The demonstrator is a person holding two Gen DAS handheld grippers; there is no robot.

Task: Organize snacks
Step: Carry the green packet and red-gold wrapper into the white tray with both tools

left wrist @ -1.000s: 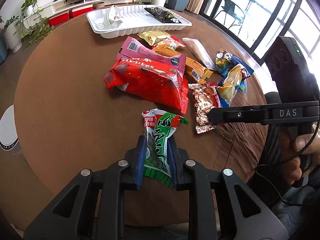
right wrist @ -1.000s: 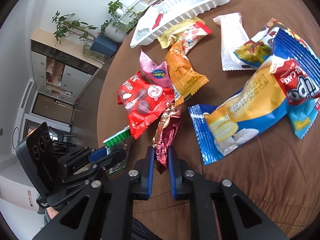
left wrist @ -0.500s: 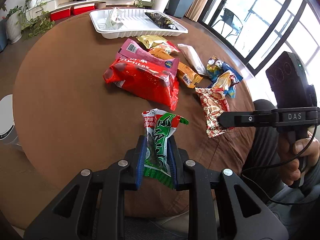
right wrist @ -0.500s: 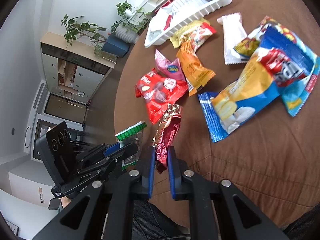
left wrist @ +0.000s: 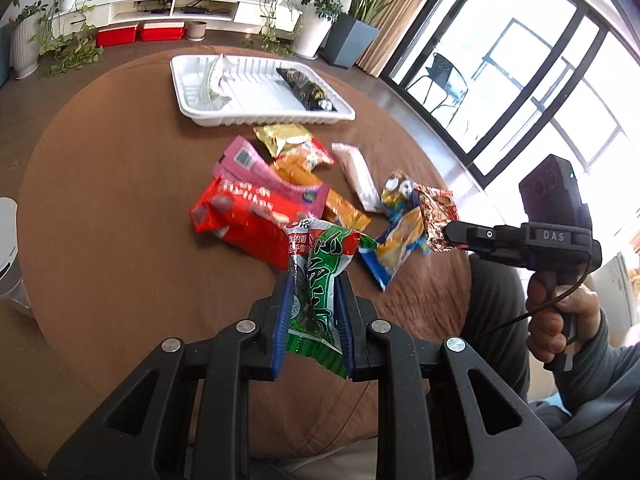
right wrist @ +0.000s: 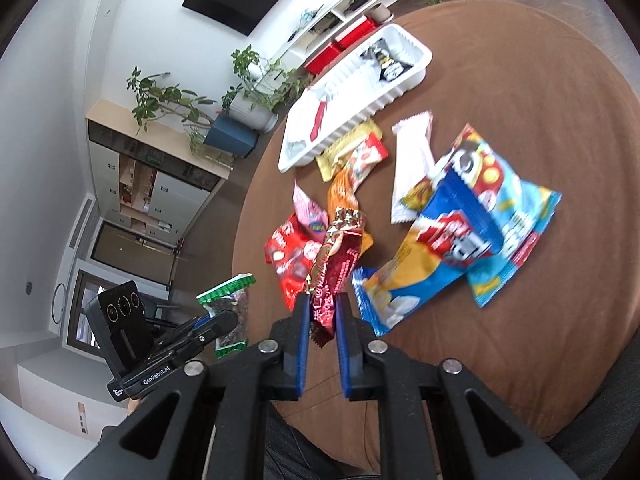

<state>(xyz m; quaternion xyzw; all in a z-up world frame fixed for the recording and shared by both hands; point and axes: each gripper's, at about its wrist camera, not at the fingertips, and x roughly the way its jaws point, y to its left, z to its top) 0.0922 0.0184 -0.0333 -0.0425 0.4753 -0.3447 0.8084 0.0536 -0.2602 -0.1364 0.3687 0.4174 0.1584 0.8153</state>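
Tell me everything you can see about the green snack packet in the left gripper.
The green snack packet is a small glossy plastic pouch, green with white characters, a red and white panel near its top and dark contents showing through a clear part. It stands roughly upright, crinkled, pinched between the blue pads of the left gripper, above the brown tablecloth. Nothing else touches it.
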